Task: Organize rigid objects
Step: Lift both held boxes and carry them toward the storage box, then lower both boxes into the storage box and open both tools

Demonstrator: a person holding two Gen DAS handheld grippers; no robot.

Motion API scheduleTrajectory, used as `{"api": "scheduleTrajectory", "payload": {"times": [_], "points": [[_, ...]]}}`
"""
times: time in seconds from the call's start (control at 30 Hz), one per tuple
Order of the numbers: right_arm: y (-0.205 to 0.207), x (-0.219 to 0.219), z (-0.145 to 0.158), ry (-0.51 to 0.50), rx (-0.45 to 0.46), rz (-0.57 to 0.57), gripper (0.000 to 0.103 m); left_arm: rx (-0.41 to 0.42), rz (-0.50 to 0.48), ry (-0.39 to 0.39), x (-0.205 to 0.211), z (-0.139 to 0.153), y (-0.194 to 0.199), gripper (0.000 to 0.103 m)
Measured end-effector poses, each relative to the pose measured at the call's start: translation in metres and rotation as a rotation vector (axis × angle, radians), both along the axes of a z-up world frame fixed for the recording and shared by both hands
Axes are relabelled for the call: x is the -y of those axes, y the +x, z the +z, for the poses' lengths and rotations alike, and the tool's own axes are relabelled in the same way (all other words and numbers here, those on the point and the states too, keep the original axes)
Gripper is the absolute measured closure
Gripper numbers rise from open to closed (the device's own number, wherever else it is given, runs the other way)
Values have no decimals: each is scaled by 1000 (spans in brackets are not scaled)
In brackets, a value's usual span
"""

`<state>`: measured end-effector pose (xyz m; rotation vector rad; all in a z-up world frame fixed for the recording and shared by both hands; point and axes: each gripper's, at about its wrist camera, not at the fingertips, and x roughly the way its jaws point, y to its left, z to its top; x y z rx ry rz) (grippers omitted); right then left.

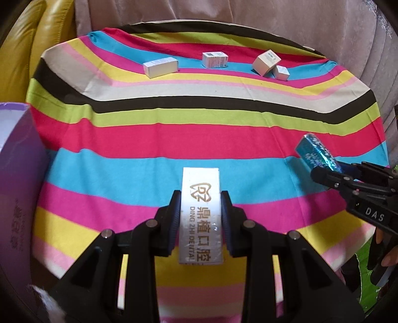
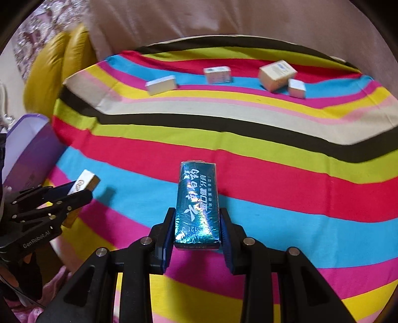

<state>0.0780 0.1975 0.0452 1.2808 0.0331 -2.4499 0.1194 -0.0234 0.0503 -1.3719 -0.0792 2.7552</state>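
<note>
My left gripper [image 1: 200, 196] is shut on a long silver box [image 1: 201, 211] with gold lettering, held above the striped cloth [image 1: 174, 134]. The same box [image 2: 84, 183] and left gripper [image 2: 74, 191] show at the left of the right wrist view. My right gripper [image 2: 196, 213] is shut on a shiny teal box [image 2: 197, 198]; this teal box [image 1: 316, 151] and right gripper [image 1: 323, 169] appear at the right of the left wrist view. Several small white boxes lie at the cloth's far side: one at the left [image 1: 161, 67], one in the middle [image 1: 215, 59], and a pair touching at the right [image 1: 266, 62].
A purple open container [image 2: 29, 149] stands off the cloth's left edge, also seen as the purple container [image 1: 15, 174] in the left wrist view. A yellow leather cushion [image 1: 29, 44] and a grey-pink fabric backdrop [image 1: 273, 20] lie beyond the cloth. A hand [image 1: 388, 248] grips the right tool.
</note>
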Motion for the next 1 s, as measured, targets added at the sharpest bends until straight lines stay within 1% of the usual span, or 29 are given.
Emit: {"api": "scheduleTrajectory", "payload": {"times": [0.2, 0.4, 0.53, 0.67, 0.8, 0.9, 1.0], "points": [[17, 35, 14, -19, -16, 76, 69, -64, 40, -12, 17, 24, 25, 69], [33, 72, 28, -34, -33, 160, 69, -122, 91, -3, 37, 49, 46, 69], [42, 97, 41, -35, -58, 223, 69, -164, 143, 12, 59, 68, 63, 69], [52, 134, 58, 3, -107, 319, 69, -200, 188, 20, 79, 86, 78, 69], [62, 174, 84, -2, -164, 418, 69, -267, 262, 4, 105, 110, 101, 69], [68, 205, 100, -20, -188, 495, 69, -295, 324, -10, 128, 123, 113, 69], [74, 238, 110, -19, -212, 567, 69, -303, 376, -18, 150, 131, 122, 68]]}}
